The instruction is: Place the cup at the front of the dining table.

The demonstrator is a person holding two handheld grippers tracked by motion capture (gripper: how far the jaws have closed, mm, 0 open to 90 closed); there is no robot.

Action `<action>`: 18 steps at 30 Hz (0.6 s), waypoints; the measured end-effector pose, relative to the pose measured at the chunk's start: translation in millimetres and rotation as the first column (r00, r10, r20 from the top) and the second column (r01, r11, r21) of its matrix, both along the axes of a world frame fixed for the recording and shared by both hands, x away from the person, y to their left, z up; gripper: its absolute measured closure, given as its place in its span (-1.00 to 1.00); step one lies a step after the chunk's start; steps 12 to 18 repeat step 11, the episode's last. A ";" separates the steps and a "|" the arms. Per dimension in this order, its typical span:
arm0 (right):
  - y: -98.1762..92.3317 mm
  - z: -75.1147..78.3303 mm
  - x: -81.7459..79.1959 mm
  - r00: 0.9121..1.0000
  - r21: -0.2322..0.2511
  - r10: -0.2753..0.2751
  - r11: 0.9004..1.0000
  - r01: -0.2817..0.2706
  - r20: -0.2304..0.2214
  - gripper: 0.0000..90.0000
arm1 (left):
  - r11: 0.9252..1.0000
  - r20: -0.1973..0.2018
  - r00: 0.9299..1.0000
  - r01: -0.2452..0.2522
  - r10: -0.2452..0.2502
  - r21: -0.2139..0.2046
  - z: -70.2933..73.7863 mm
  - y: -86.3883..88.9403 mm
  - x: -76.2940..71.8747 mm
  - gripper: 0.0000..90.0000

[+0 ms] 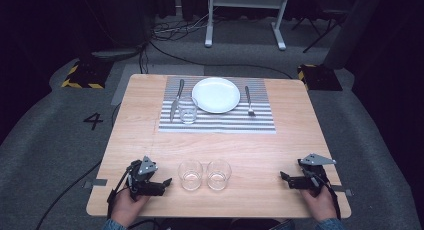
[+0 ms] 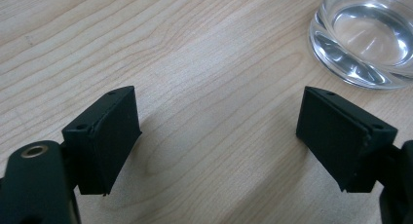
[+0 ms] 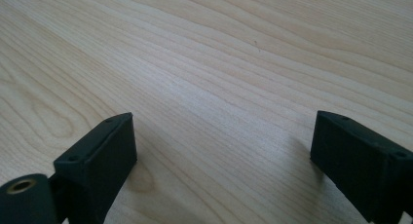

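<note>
Two empty clear glasses (image 1: 190, 174) (image 1: 219, 173) stand side by side near the table's front edge. My left gripper (image 1: 165, 186) rests low at the front left, jaws wide open and pointing at the nearer glass (image 2: 370, 34), which sits just past its right jaw; bare wood lies between the jaws (image 2: 214, 117). At the front right my right gripper (image 1: 286, 180) is open too, aimed inward over bare wood (image 3: 221, 136), well apart from the glasses. A third glass (image 1: 188, 110) stands on the striped placemat (image 1: 260, 121).
On the placemat at the back lie a white plate (image 1: 216, 94), a knife (image 1: 176, 99) to its left and a fork (image 1: 249, 101) to its right. The wooden table (image 1: 250, 150) has bare room between the placemat and the front glasses.
</note>
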State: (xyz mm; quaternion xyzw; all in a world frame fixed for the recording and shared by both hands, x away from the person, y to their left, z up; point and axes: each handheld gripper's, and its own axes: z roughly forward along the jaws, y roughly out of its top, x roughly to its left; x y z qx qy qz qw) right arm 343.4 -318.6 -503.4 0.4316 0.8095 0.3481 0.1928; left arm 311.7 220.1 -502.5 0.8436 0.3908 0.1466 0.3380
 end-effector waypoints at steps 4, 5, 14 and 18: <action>0.3 -0.1 0.3 1.000 -0.001 -0.003 1.000 0.003 0.001 -0.79 | 1.000 0.001 1.000 0.000 0.000 0.001 0.1 0.1 0.0 -0.64; 0.3 -0.2 0.3 1.000 0.001 -0.003 1.000 0.003 0.000 -0.79 | 1.000 0.000 1.000 0.000 0.000 0.000 0.0 0.0 0.0 -0.64; 0.3 -0.2 0.3 1.000 0.001 -0.003 1.000 0.003 0.001 -0.79 | 1.000 0.001 1.000 0.001 -0.001 0.001 0.0 0.1 0.1 -0.64; 0.3 -0.2 0.3 1.000 0.001 -0.003 1.000 0.003 0.001 -0.79 | 1.000 0.001 1.000 0.001 -0.001 0.001 0.0 0.1 0.1 -0.64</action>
